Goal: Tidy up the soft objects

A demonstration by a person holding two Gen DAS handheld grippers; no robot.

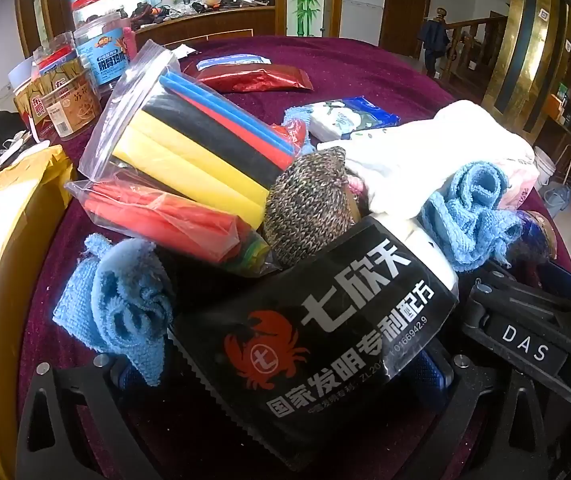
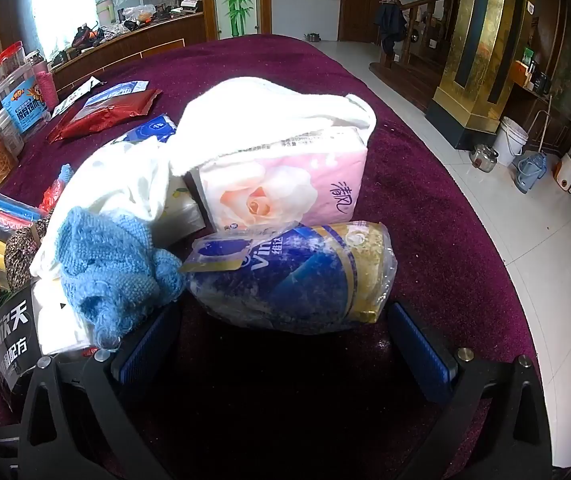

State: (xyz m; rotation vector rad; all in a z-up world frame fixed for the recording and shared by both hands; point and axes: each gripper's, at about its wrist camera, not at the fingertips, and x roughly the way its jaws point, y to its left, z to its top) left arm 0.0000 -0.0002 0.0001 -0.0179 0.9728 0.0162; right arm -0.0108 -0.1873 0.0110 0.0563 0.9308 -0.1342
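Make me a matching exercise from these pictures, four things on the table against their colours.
Things:
1. rolled cloth
2. tissue pack with a rose
3. foil pouch
4. packet with the crab logo

Colours:
A. black
B. pink
C. blue
D. red

Pairs: 1-C, 2-B, 3-D, 4-A

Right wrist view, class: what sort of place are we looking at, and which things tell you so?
Probably a room in a home, a living or dining area. A round table in a maroon cloth, a wooden staircase with a coat hung on it, and a kettle and bucket on the tiled floor suggest it.
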